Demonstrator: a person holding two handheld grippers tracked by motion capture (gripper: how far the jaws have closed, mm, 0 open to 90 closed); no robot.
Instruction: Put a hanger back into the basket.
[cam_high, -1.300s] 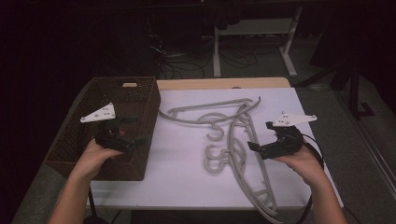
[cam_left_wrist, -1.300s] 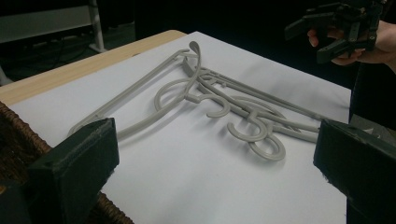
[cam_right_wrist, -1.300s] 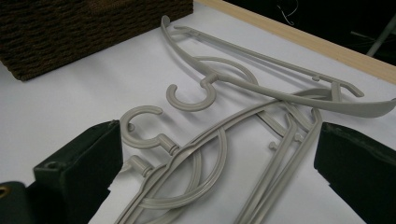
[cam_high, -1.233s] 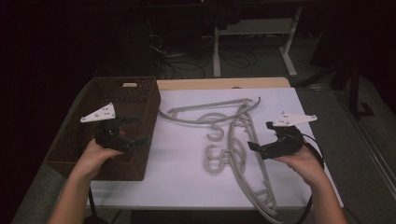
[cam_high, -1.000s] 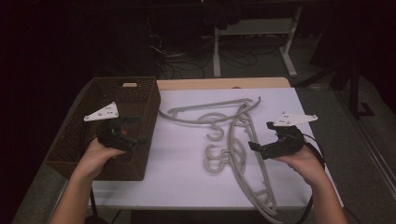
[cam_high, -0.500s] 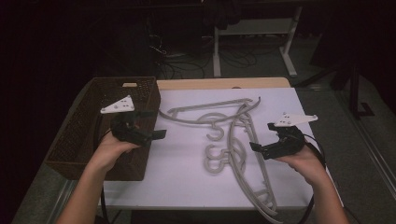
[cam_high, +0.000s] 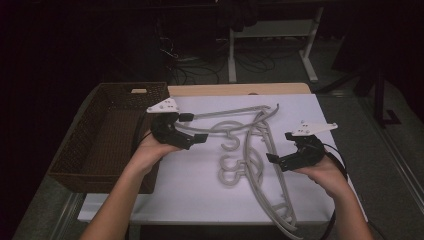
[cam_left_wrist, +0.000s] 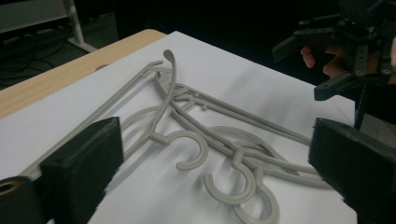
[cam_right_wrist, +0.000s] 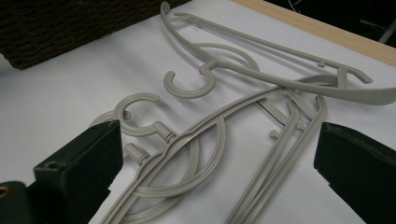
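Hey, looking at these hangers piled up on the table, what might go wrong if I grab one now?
The grey hangers lie tangled, hooks and bars crossing, so lifting one will likely drag the others along. The left tool is open at the far hanger's thin bar, which could slip from the pads. A dragged hanger could slide off the table's near edge, where one end already overhangs.

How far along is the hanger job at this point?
Nothing looks done: the basket shows no hanger inside, and the grey hangers lie tangled on the white sheet. In hand: the left claw, jaws apart and just closing a little, nears one hanger's end; the right claw hovers open. Left: every hanger.
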